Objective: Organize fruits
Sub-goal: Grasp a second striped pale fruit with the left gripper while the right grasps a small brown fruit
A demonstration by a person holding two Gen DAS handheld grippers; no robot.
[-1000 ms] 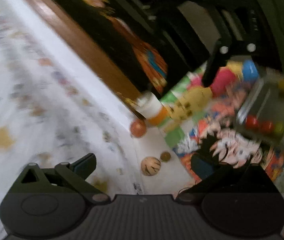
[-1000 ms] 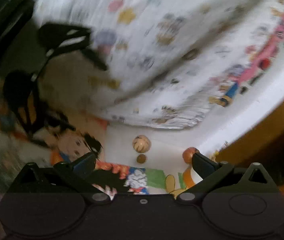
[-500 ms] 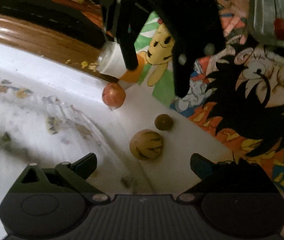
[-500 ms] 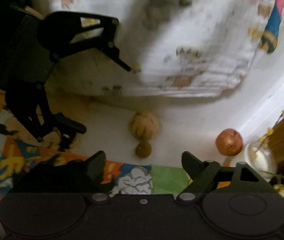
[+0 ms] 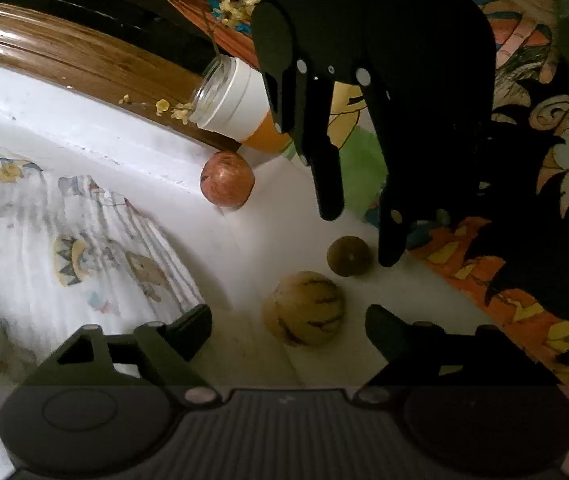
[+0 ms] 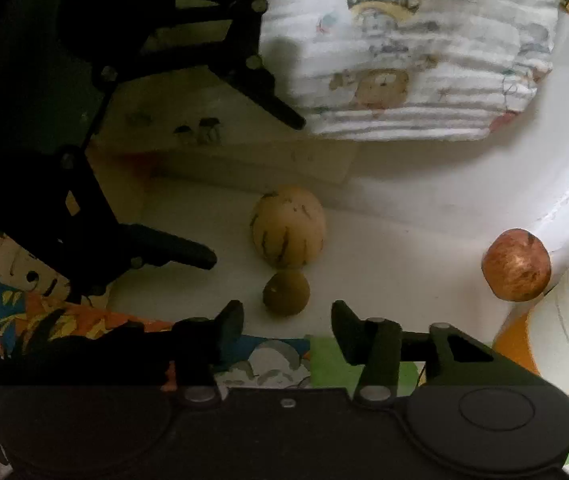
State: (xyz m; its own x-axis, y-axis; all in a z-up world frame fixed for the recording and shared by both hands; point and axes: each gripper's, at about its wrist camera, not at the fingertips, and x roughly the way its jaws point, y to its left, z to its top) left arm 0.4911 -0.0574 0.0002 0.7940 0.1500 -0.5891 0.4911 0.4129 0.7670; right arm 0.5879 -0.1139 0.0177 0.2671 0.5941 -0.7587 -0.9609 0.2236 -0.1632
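1. The left gripper (image 5: pixel 288 320) has its fingers spread wide, and they hold nothing. The striped yellow melon (image 5: pixel 303 309) lies on the white surface (image 5: pixel 280 208) just in front of the gap between them.
2. The right gripper (image 6: pixel 286 316) also has its fingers spread, with nothing pinched. The small brown fruit (image 6: pixel 285 292) sits just ahead of the gap between them, not touched by either finger.
3. In the left wrist view, the right gripper (image 5: pixel 358 236) comes down from above. Its two black fingers point at the small brown fruit (image 5: pixel 349 256), and one fingertip is very near the fruit's right side.
4. In the right wrist view, the left gripper (image 6: pixel 258 188) enters from the left, with its two fingers far apart. The striped yellow melon (image 6: pixel 287 227) lies beyond their tips, and it seems to touch the small brown fruit below it.
5. The red apple (image 5: pixel 227 184) rests apart from the other two fruits, against a raised white edge. Just beside it lies a glass jar (image 5: pixel 230 96) on its side, with a white and orange wrap and small yellow flowers at its mouth.
6. A white cloth with cartoon prints (image 5: pixel 84 248) is folded beside the fruits. A colourful cartoon-print fabric (image 5: pixel 524 280) covers the other side.
7. No brand, label or readable writing can be made out on any thing.
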